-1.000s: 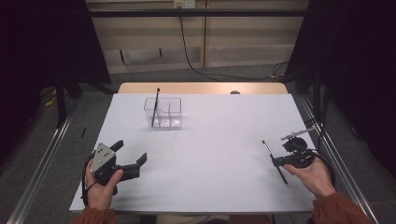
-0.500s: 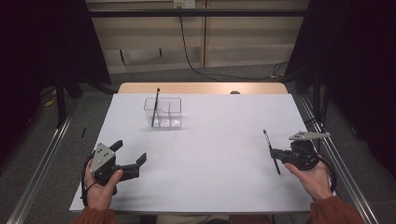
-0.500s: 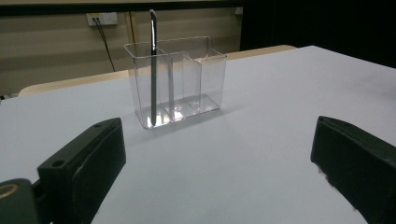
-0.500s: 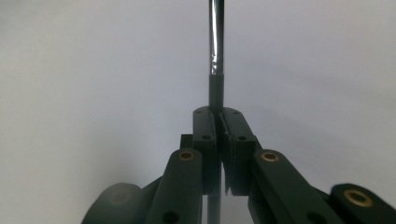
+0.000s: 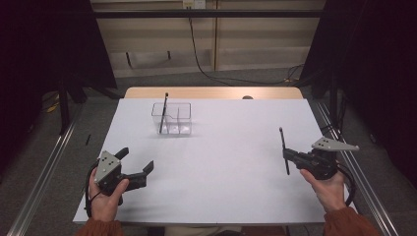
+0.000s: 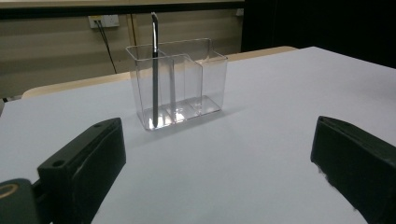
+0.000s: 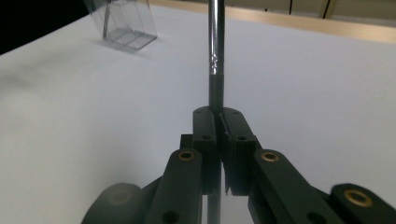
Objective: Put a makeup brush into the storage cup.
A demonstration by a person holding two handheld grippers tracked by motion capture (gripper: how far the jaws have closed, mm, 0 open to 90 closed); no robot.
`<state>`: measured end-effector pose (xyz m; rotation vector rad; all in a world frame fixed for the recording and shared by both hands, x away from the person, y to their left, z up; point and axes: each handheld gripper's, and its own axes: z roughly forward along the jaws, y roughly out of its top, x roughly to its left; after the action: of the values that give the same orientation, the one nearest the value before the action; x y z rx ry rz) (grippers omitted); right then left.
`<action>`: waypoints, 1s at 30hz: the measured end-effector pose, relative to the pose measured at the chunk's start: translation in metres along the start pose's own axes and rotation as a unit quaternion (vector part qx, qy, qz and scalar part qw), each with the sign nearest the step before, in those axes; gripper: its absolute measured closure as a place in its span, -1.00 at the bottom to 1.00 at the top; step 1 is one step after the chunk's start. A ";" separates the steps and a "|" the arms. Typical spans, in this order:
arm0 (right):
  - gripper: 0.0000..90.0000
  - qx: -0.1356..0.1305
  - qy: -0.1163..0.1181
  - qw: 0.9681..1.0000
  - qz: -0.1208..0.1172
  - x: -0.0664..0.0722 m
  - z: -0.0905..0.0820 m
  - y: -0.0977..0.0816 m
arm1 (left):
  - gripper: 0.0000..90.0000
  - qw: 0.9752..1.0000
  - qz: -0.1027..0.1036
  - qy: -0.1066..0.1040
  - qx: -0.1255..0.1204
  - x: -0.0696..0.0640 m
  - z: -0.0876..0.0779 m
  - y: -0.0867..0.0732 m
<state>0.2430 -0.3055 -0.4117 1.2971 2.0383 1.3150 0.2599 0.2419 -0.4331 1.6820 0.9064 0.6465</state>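
White table [image 5: 221, 167]: clear organizer [image 5: 171, 118] holds one upright pen [image 5: 163, 113].

A slim dark pen [image 5: 283, 150] with a shiny metal stretch along its barrel is pinched in the right gripper [image 5: 286, 156], standing about upright above the white table [image 5: 231, 182] at roughly four o'clock; the clear three-compartment holder [image 5: 172, 118] stands at about eleven o'clock, well apart; a second dark pen [image 5: 163, 113] leans upright in its left compartment.
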 end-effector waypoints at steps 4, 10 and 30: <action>0.90 -0.026 0.007 1.000 0.002 0.000 -0.007 0.002 | -0.93 1.000 -0.002 0.000 -0.001 0.000 0.000 0.000; 0.90 -0.041 0.030 0.999 0.006 0.001 -0.010 0.003 | -0.93 1.000 0.000 0.002 0.000 0.000 0.000 0.000; 0.90 -0.042 0.101 0.993 -0.032 0.035 0.020 0.023 | -0.93 1.000 -0.014 0.003 -0.001 0.002 -0.001 0.000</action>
<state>0.2513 -0.2625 -0.3958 1.0915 2.1133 1.5384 0.2603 0.2445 -0.4328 1.6629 0.9323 0.6338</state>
